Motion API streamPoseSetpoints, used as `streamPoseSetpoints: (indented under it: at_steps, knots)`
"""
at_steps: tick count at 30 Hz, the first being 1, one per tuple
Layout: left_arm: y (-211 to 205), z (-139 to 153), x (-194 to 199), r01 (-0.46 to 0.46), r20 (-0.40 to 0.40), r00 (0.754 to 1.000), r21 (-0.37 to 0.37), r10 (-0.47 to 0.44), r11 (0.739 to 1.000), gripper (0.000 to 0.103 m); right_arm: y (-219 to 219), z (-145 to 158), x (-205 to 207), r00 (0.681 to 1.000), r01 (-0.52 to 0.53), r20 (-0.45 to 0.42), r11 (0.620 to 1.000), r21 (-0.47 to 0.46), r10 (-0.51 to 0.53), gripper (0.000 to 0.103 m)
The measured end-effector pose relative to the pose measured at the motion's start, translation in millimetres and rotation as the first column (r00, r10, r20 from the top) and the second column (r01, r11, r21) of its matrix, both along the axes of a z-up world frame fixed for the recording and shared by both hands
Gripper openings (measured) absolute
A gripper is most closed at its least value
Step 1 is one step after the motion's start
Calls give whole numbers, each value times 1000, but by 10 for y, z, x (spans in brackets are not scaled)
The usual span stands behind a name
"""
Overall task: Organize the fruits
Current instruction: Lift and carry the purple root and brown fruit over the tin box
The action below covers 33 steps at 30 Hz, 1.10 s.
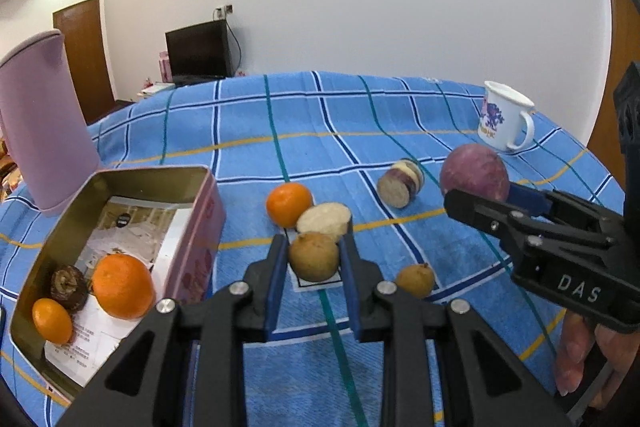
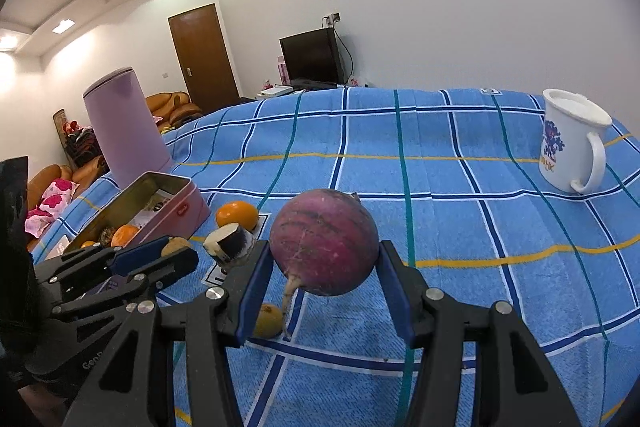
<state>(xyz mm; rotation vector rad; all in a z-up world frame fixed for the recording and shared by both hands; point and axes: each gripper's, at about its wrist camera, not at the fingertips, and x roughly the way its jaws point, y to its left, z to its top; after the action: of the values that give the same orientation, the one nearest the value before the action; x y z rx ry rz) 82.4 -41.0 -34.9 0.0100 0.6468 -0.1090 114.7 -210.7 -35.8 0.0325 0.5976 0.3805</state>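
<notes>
Brown round fruit (image 1: 314,256) sits clamped btwn my left gripper (image 1: 314,259) pads, w/ a cut pale piece (image 1: 325,218) and an orange (image 1: 289,204) just beyond the fingertips; tin (image 1: 208,203) off to their left. Right wrist view: my right gripper (image 2: 325,267) is clamped on the purple radish (image 2: 324,242), lifted off the blue cloth (image 2: 480,219).
</notes>
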Motion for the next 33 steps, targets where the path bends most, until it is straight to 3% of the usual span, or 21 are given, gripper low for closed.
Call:
streamPoseSetpoints:
  at_steps: [33]
  knots:
    - [13, 101, -192, -21, 112, 994, 18, 19, 1000, 28, 21, 96, -205, 993, -16, 118, 1000, -17, 18, 55]
